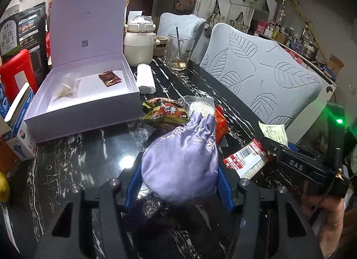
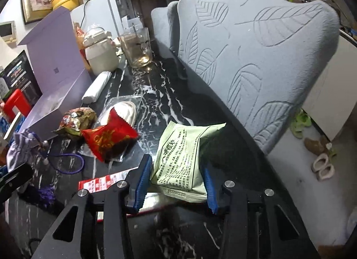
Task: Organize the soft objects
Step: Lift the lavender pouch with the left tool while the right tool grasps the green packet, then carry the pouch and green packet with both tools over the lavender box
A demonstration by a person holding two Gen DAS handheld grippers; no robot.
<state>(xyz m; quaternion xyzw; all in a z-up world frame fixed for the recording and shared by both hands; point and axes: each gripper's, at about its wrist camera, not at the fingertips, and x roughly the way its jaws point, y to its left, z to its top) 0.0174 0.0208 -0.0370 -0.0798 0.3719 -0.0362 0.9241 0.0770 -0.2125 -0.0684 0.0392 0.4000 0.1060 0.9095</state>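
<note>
My left gripper is shut on a lilac satin pouch, held above the black marble table. The pouch also shows at the left of the right wrist view. My right gripper is shut on a pale green packet, held just above the table near the chair. An open lilac gift box sits at the left, with a clear sachet and a dark red sachet inside. A brown-red snack pack, a red packet and a clear-wrapped white bun lie between.
A red-white flat packet lies by my right gripper. A white roll, a cream pot and a glass with a spoon stand further back. Two grey leaf-pattern chairs line the table's right edge. Boxes and bags crowd the left.
</note>
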